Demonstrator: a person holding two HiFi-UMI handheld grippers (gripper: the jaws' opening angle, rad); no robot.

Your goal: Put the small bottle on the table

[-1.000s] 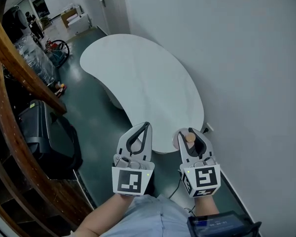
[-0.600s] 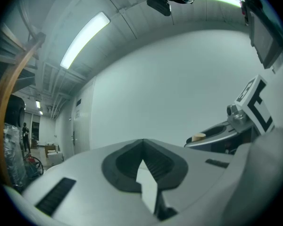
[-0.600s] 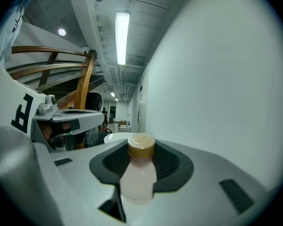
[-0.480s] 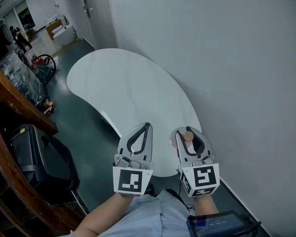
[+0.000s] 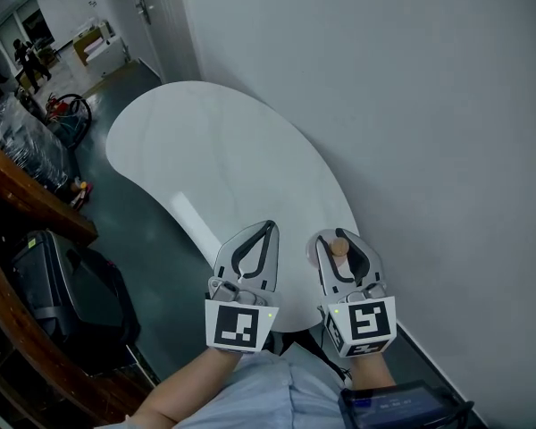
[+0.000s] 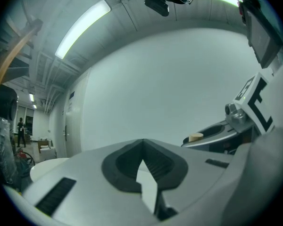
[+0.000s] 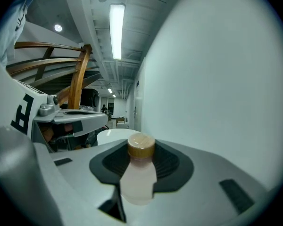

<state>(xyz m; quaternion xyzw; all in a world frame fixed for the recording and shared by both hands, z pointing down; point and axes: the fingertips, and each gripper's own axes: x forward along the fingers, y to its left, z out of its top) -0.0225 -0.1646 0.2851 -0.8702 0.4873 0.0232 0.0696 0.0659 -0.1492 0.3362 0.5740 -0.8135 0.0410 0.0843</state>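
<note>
1 small bottle (image 7: 139, 172) in R gripper (image 5: 338, 236); 1 table (image 5: 223, 159).

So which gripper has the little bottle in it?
The right gripper: the small bottle with a wooden cap is clamped in it. The left gripper is shut and empty.

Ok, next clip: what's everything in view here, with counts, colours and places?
wall: one, white, right side.
table: one, white, curved, bare, against the wall.
floor: dark green, left of the table.
handrail: one, brown wood, far left.
bags: black, count unclear, on the floor at left.
bottle: one, pale with a wooden cap, in the right gripper.
left gripper: grey, fingers together, empty.
right gripper: grey, fingers shut on the bottle.
forearm: one, bare, behind the left gripper.
</note>
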